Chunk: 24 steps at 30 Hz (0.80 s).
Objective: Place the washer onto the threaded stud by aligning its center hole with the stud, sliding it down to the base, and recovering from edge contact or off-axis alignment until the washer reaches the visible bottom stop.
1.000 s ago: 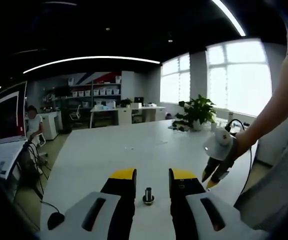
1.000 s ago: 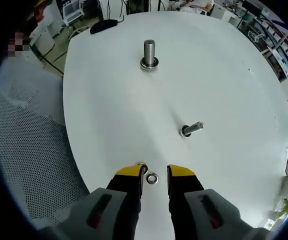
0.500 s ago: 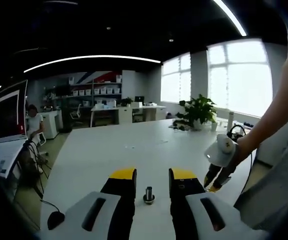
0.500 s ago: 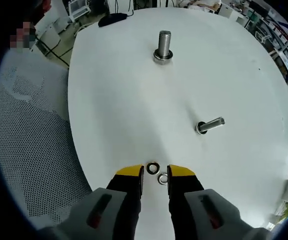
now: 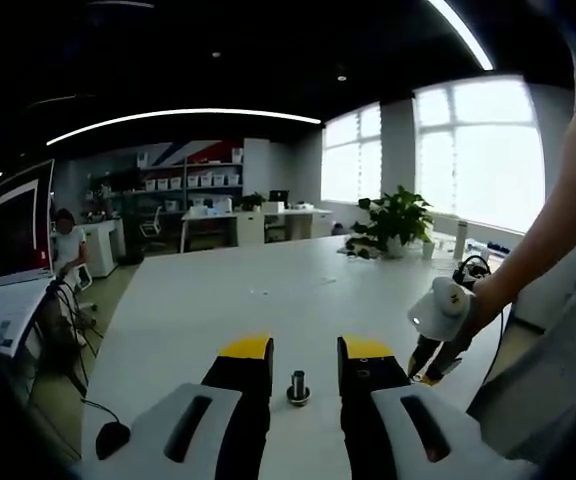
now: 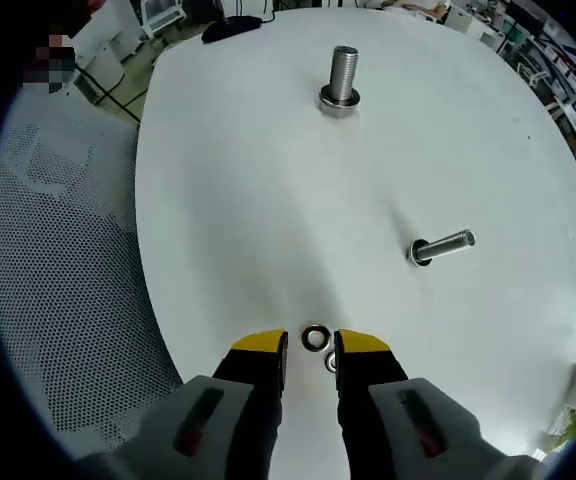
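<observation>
Lying between the right hand-held gripper's (image 6: 309, 345) parted jaws, the washer (image 6: 315, 337) rests untouched.

Two washers (image 6: 315, 337) (image 6: 330, 361), two threaded studs (image 6: 341, 78) (image 6: 444, 245).

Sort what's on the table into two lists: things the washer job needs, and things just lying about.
For the job:
washer between the right gripper tips
upright stud
left gripper, flanking that stud

Lying about:
second washer
bolt on its side
black mouse
potted plant
</observation>
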Each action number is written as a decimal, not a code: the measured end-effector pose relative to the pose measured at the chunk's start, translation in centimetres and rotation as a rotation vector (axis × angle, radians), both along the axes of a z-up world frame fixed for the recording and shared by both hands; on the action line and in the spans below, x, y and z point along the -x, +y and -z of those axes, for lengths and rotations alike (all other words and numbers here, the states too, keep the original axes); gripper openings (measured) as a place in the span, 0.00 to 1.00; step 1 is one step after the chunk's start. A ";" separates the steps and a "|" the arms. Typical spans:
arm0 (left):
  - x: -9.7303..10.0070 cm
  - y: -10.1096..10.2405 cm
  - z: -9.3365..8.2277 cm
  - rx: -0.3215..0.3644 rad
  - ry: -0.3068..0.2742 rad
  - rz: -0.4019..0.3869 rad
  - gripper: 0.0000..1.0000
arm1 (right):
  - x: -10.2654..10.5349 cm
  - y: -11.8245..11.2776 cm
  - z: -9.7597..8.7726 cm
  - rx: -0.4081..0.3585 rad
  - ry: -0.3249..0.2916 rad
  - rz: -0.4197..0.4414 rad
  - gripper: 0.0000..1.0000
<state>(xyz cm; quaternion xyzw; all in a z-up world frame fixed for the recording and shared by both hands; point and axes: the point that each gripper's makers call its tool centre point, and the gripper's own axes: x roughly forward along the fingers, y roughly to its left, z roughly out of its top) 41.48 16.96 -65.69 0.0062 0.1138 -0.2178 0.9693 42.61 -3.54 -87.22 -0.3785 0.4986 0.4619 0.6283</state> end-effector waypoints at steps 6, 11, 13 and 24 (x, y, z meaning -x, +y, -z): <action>0.0 0.1 0.0 0.000 0.000 -0.002 0.24 | -0.2 -0.3 0.4 0.007 0.001 0.009 0.21; 0.0 0.2 0.0 0.001 0.001 -0.005 0.24 | -0.2 -0.4 0.6 0.013 0.005 0.000 0.21; -0.1 0.2 0.1 0.001 0.002 -0.006 0.24 | -0.4 -0.3 0.6 0.014 -0.001 0.001 0.21; -0.1 0.1 0.2 0.002 0.006 -0.005 0.24 | -0.4 -0.4 0.4 0.002 0.005 0.013 0.19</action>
